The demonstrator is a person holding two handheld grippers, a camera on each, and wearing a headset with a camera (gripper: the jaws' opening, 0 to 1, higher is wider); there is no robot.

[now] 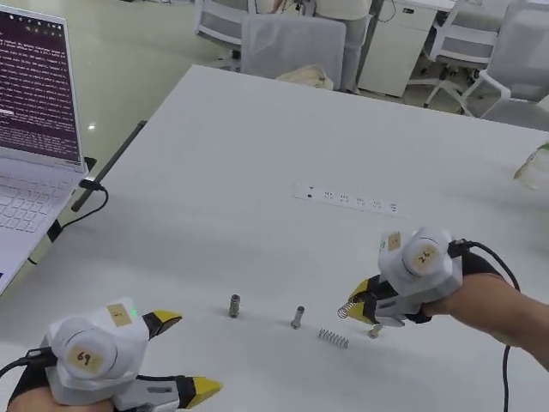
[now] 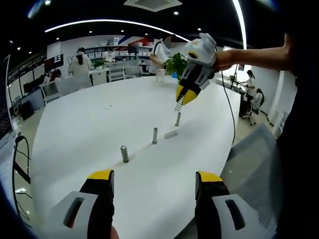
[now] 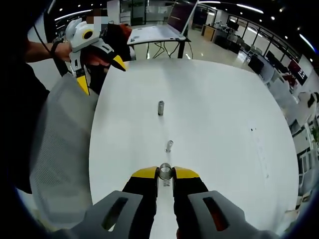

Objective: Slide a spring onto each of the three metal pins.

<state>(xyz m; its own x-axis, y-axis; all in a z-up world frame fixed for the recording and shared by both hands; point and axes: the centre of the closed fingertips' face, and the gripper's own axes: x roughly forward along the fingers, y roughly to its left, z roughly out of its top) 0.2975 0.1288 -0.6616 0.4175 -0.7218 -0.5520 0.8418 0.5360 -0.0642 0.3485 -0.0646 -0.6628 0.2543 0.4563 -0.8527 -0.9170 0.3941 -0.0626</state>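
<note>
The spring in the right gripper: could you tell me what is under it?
A bare metal pin stands just under the spring; in the right gripper view the spring covers it.

On your white tabletop (image 1: 257, 154) three short metal pins (image 1: 298, 317) stand in a row, with a loose coil spring (image 1: 334, 338) lying between the middle and right ones. Your right gripper (image 1: 353, 302), a second spring (image 1: 345, 309) in its jaws, hangs just above the right pin (image 1: 375, 330). Your left gripper (image 1: 189, 354) sits at the near left.

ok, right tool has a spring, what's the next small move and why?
Probably lower the right tool straight down: its spring hangs just above the bare end pin, apparently lined up in the left gripper view.
</note>
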